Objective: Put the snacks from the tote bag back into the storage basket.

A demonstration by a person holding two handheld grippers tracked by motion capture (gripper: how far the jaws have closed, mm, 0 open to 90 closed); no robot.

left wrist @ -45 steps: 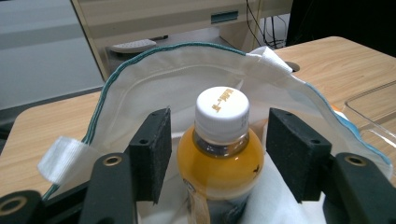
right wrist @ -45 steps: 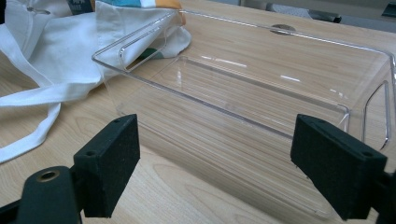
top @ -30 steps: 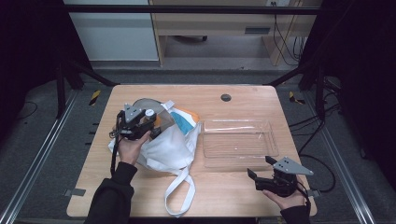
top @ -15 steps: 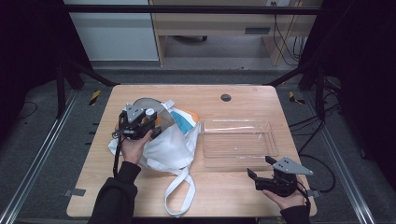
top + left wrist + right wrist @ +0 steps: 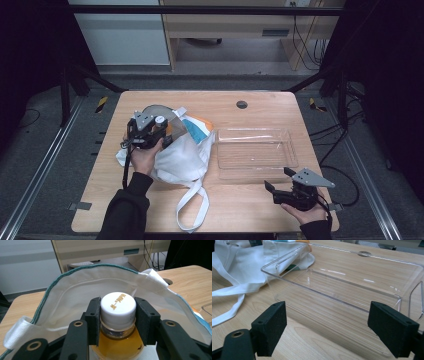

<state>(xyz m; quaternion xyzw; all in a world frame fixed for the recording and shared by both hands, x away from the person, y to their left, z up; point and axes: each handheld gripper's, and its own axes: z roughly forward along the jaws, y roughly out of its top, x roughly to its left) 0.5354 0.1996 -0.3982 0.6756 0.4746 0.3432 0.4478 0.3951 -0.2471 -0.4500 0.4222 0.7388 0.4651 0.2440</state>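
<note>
Bottle (image 5: pixel 118 322) of amber liquid, white cap (image 5: pixel 118 304) uppermost, sits pinched at the neck between the pads of the left gripper (image 5: pixel 118 315), whose jaws have just been closing onto it; both pads press against the cap's sides. It stands inside the mouth of a white cloth bag (image 5: pixel 75 295), and the bag's green-edged rim arches up behind and around the grip, so the cloth walls hem the bottle in on every side except above. In the high view the left gripper (image 5: pixel 146 131) is at the bag's (image 5: pixel 185 155) far left end, with something orange and teal (image 5: pixel 196 129) poking from the bag just beside it. The bag's long straps (image 5: pixel 192 210) trail toward the table's near edge.

To the bag's right, touching or nearly touching its cloth, lies a clear plastic tray (image 5: pixel 255 152). The right gripper (image 5: pixel 281 186) rests near the wooden table's (image 5: pixel 250 220) near right corner, jaws spread wide with nothing between them, facing the tray's (image 5: pixel 352 297) near wall.
</note>
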